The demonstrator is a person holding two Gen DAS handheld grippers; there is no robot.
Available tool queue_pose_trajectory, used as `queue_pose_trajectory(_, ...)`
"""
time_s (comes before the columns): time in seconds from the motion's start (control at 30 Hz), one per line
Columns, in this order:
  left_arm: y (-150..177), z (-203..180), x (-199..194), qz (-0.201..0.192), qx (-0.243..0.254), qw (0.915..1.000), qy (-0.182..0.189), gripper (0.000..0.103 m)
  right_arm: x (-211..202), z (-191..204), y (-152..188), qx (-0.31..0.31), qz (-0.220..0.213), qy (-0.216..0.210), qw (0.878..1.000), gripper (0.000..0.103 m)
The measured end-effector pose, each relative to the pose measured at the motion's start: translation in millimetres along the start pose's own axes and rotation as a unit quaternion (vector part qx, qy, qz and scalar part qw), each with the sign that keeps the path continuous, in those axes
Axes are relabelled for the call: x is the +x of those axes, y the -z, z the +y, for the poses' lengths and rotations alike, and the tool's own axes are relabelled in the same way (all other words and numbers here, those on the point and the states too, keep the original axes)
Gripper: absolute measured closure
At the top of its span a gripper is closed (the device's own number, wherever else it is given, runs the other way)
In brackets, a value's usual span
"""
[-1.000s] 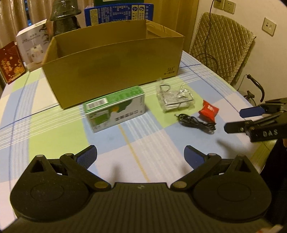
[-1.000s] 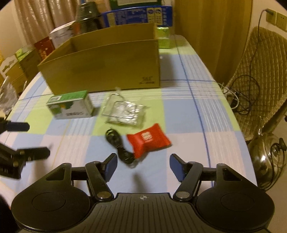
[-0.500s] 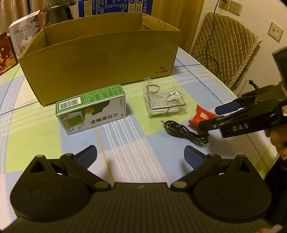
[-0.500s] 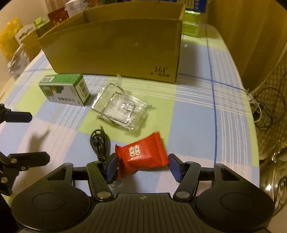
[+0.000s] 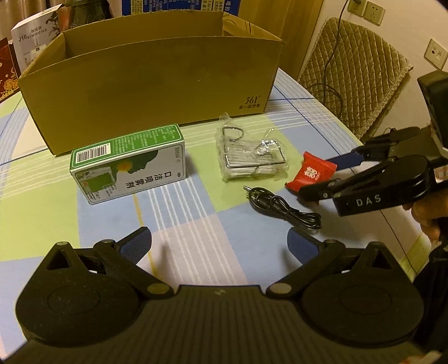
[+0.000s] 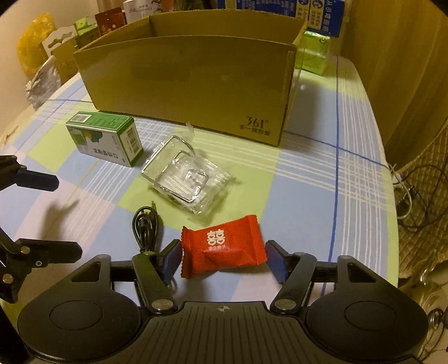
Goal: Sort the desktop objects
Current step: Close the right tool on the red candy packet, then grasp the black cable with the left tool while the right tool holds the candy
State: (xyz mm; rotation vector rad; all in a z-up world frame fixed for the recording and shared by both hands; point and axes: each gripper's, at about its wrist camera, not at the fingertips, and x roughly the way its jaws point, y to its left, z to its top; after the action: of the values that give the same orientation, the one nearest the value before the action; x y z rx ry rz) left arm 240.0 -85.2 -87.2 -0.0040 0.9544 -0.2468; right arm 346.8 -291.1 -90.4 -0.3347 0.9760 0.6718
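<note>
A red sweet packet [image 6: 222, 252] lies on the checked tablecloth between the fingers of my right gripper [image 6: 224, 261]. Its jaws are opening, and the blue pads stand just off the packet's two ends. From the left wrist view the same packet [image 5: 310, 175] sits inside the right gripper [image 5: 316, 179]. My left gripper [image 5: 218, 238] hangs open over bare cloth, nothing in it. Ahead of it lie a green carton [image 5: 128, 165], a bagged wire rack [image 5: 252, 156] and a coiled black cable [image 5: 282, 207]. Behind them stands an open cardboard box [image 5: 151, 84].
Packaged goods and boxes [image 6: 319, 11] crowd the table behind the cardboard box. A quilted chair [image 5: 352, 70] stands past the table's right edge, with wires on the floor [image 6: 414, 201]. The left gripper [image 6: 64, 217] shows at the left of the right wrist view.
My right gripper has come down and forward until its fingers straddle the red packet. The left gripper has moved closer to the green carton and the cardboard box.
</note>
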Motion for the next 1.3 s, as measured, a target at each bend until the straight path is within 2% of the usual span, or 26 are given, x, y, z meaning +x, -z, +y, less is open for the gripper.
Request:
queue_pose_trajectory(0.17,1.8,-1.1,3.6,0.003,-0.005,1.0,0.004,0.002,-2.7,4.9,-1.3,-0.016,-0.008,-0.013,1.0,0.029)
queue_pose_trajectory(0.47,3.7,0.5,3.8,0.003,-0.012,0.9999,0.004,0.002,14.2,9.5,-1.8,-0.079,0.008,0.019,0.997,0.029)
queue_pose_trajectory(0.6,5.8,1.4,5.4,0.005,-0.016,0.9998,0.006,0.002,18.5,5.9,-2.9,-0.088,0.01,0.007,0.996,0.029)
queue_pose_trajectory(0.7,6.2,1.2,7.7,0.007,-0.019,0.9998,0.008,0.002,21.3,-2.2,-4.5,-0.068,0.009,-0.008,0.998,0.029)
queue_pose_trajectory(0.73,6.6,0.8,8.4,0.007,-0.02,0.9997,0.008,0.002,21.7,-4.0,-4.9,-0.063,0.01,-0.012,0.998,0.031)
queue_pose_trajectory(0.83,6.5,-0.2,9.1,0.007,-0.021,0.9997,0.009,0.002,19.3,-5.2,-5.2,-0.051,0.007,-0.018,0.999,0.05)
queue_pose_trajectory(0.97,6.3,-1.7,9.8,0.007,-0.023,0.9997,0.009,0.002,15.2,-3.9,-3.9,-0.046,0.009,-0.015,0.999,0.063)
queue_pose_trajectory(1.2,1.9,-17.3,12.6,0.0,-0.026,0.9995,0.016,0.002,-1.1,-16.7,6.0,0.006,-0.005,-0.001,1.0,0.065)
queue_pose_trajectory(1.3,-3.6,-27.6,16.8,-0.005,-0.032,0.9992,0.023,0.007,-12.2,-27.9,5.9,0.044,-0.017,0.022,0.999,0.065)
